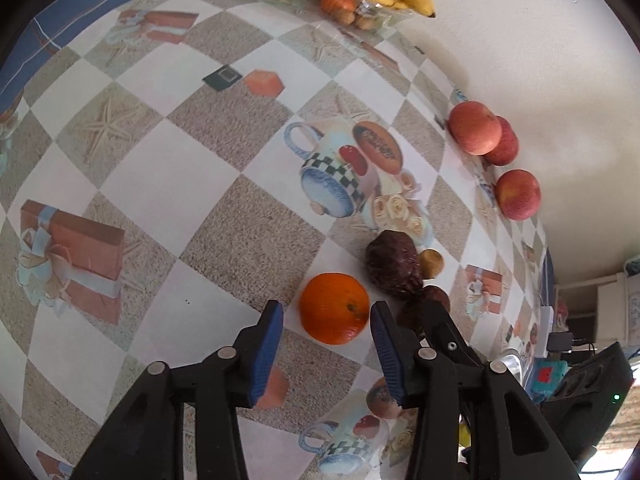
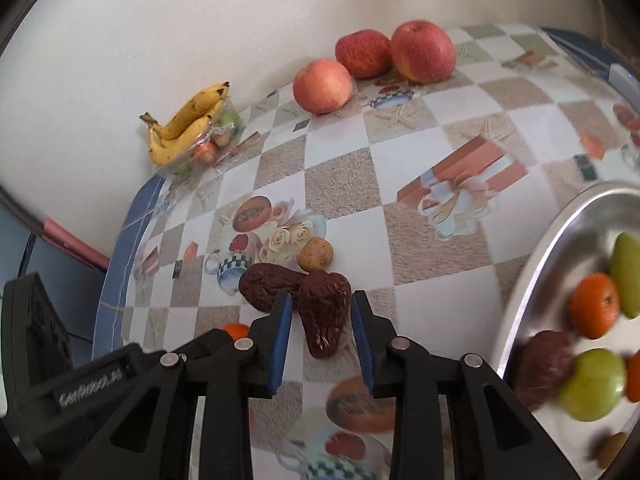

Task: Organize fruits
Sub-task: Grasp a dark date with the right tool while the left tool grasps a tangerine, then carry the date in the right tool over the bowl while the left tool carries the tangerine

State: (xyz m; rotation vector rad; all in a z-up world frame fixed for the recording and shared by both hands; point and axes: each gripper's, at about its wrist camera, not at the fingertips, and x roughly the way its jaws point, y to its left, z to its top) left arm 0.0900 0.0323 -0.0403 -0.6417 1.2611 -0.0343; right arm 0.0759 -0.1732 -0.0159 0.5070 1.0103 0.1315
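An orange (image 1: 334, 308) rests on the patterned tablecloth between the blue pads of my left gripper (image 1: 326, 314), which is open, with a gap showing on the left side. A dark brown wrinkled fruit (image 2: 324, 314) lies between the pads of my right gripper (image 2: 321, 300), also open, not pressed on it. A second dark wrinkled fruit (image 2: 266, 286) and a small tan round fruit (image 2: 315, 255) lie just behind. In the left wrist view the dark fruit (image 1: 394, 266) sits right of the orange, beside the right gripper's black finger.
Three red apples (image 2: 422, 52) line the wall. Bananas (image 2: 184, 128) lie on a clear packet of small fruit at the table's far corner. A metal tray (image 2: 532, 264) at the right holds green fruits, oranges and a brown fruit. The blue table edge (image 2: 120, 256) runs left.
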